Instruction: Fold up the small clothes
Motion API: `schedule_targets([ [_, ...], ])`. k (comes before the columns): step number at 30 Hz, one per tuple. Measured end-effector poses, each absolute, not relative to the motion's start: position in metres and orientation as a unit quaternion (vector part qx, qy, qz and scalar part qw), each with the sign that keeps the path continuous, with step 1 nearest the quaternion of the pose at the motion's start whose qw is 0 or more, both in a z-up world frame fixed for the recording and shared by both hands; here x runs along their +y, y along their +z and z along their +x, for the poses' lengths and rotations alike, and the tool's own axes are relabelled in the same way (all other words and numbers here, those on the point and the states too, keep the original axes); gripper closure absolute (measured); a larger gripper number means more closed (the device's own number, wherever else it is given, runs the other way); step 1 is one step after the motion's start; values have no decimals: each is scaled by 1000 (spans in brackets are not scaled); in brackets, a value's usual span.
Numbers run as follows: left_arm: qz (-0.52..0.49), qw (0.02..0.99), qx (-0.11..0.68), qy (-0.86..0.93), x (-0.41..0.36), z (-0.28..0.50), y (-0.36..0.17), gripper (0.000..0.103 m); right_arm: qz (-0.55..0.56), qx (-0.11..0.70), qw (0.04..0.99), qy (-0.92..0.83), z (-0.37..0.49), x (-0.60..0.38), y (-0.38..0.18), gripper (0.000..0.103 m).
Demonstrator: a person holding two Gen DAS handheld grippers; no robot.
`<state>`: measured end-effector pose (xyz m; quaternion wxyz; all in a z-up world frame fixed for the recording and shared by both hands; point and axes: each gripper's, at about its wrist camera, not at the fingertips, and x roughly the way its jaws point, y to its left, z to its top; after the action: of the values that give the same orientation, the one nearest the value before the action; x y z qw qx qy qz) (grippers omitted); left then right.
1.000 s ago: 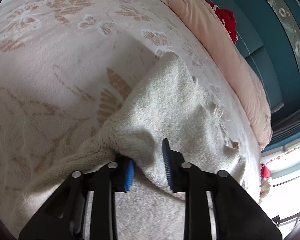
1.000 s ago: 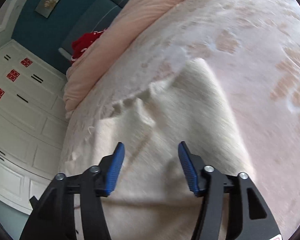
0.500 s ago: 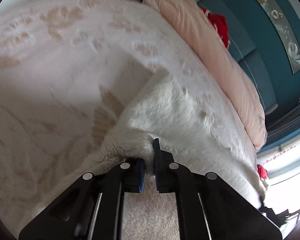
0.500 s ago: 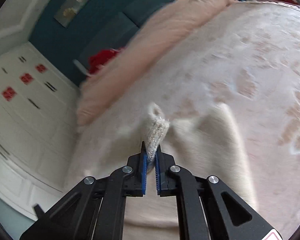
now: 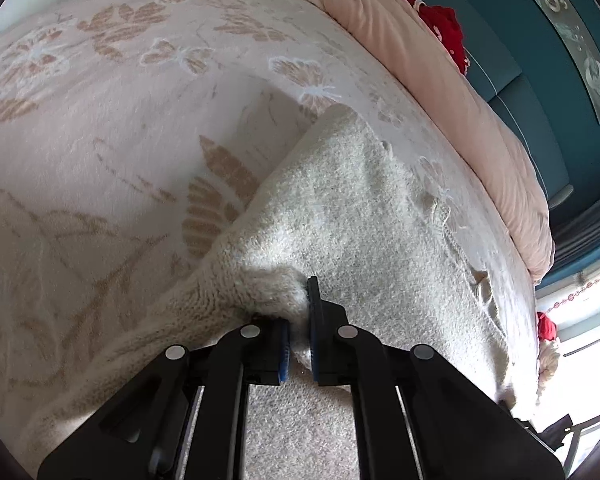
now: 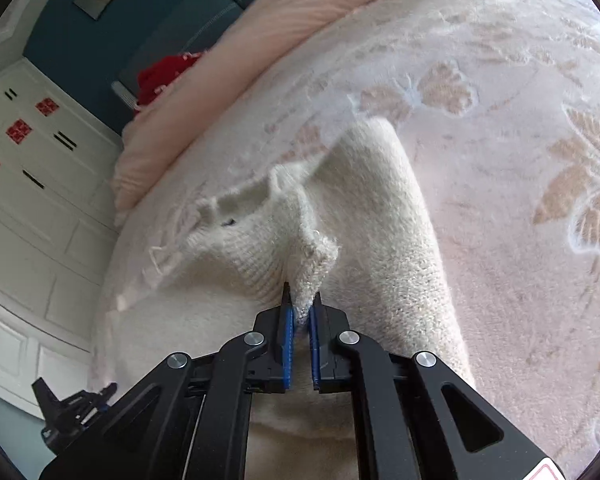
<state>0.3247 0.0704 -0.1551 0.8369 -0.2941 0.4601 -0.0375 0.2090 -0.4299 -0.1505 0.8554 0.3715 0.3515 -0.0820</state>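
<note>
A cream knitted sweater lies spread on a pink flowered blanket. My left gripper is shut on a bunched fold at the sweater's left edge, with knit squeezed between the blue pads. In the right wrist view the same sweater runs away from me with its neckline at the far left. My right gripper is shut on a raised pinch of its knit, and a peak of fabric stands up above the pads.
A rolled peach duvet lies along the far side of the bed, with a red cushion behind it against the teal headboard. White wardrobe doors stand to the left in the right wrist view. The blanket stretches right of the sweater.
Both grippers went from open to shut on sweater folds. The right one pulled its pinch of knit up into a peak and shifted over the sweater.
</note>
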Motion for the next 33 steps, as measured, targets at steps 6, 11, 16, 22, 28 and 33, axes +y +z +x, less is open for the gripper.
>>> schedule_targets([
  [6,-297,835,461,-49,70,323,-154,92,377,368,846,-76,209,-432,-154,88],
  [11,-303,831,463,-54,72,322,-157,91,376,371,845,-87,213,-435,-152,81],
  [16,-292,840,454,-59,69,321,-149,91,366,343,862,-69,223,-429,-131,96],
  [22,-258,843,469,-60,64,325,-161,90,374,386,838,-91,210,-448,-166,98],
  [28,-229,847,474,-82,70,297,-130,75,344,331,875,-81,146,-432,-96,86],
  [33,-195,847,487,-91,99,230,-113,48,274,384,879,-69,46,-400,-82,64],
])
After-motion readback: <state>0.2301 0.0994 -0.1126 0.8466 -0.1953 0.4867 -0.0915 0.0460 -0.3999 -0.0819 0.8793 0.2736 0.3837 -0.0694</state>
